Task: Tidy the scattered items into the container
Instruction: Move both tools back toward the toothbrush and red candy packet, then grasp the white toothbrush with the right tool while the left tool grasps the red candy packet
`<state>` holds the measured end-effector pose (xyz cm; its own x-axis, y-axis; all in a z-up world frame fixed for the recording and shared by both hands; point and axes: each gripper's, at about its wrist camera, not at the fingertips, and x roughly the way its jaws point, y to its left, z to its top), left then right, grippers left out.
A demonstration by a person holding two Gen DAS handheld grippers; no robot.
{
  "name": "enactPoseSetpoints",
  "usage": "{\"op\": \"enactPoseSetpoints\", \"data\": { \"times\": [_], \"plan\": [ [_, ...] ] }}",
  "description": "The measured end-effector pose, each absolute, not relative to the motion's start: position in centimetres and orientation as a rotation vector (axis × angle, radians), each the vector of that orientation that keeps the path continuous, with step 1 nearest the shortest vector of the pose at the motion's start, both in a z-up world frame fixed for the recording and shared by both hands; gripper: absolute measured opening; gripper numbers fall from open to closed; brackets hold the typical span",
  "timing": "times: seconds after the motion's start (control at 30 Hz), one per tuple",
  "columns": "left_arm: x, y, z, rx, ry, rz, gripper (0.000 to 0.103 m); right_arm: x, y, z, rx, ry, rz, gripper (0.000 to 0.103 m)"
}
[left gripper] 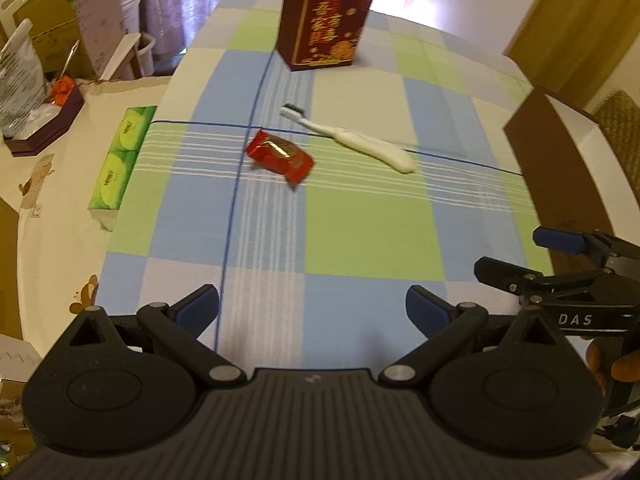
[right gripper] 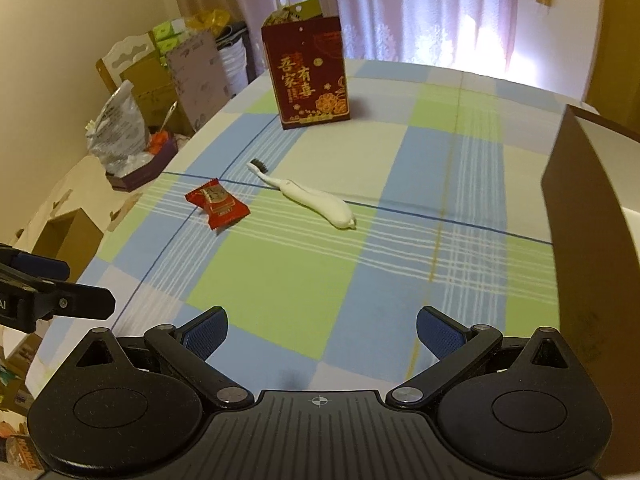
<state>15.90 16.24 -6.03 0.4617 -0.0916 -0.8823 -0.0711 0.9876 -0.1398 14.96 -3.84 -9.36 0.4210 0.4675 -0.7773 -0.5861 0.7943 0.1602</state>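
A red snack packet (left gripper: pixel 280 155) (right gripper: pixel 217 203) lies on the checked tablecloth, with a white toothbrush (left gripper: pixel 352 140) (right gripper: pixel 310 196) just to its right. A brown open box (left gripper: pixel 560 152) (right gripper: pixel 588 216) stands at the right edge. My left gripper (left gripper: pixel 312 312) is open and empty, well short of the packet. My right gripper (right gripper: pixel 322 334) is open and empty too, near the table's front beside the box. In the left wrist view the right gripper (left gripper: pixel 532 252) shows at the right; in the right wrist view the left gripper (right gripper: pixel 64 284) shows at the left.
A tall dark-red gift box (left gripper: pixel 324 20) (right gripper: pixel 308 76) with gold lettering stands at the back of the table. A green tissue pack (left gripper: pixel 118 160) lies off the cloth's left edge. Cartons, bags and a small tray (right gripper: pixel 140 160) crowd the left side.
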Motion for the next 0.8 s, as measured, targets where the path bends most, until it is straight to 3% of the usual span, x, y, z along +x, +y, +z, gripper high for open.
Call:
{"op": "enactPoseSetpoints", "data": {
  "times": [0.47,0.8],
  "plan": [
    [21.9,17.1,-9.2,-0.162,1.143,0.049,0.095,20.9,-1.3,-13.1,-0.179,0.952,0.716,0.103],
    [26.5,17.9,-11.1,-0.189,1.155,0.075,0.081,24.7,0.7,-14.9,-0.234,0.867,0.806,0.103]
  ]
}}
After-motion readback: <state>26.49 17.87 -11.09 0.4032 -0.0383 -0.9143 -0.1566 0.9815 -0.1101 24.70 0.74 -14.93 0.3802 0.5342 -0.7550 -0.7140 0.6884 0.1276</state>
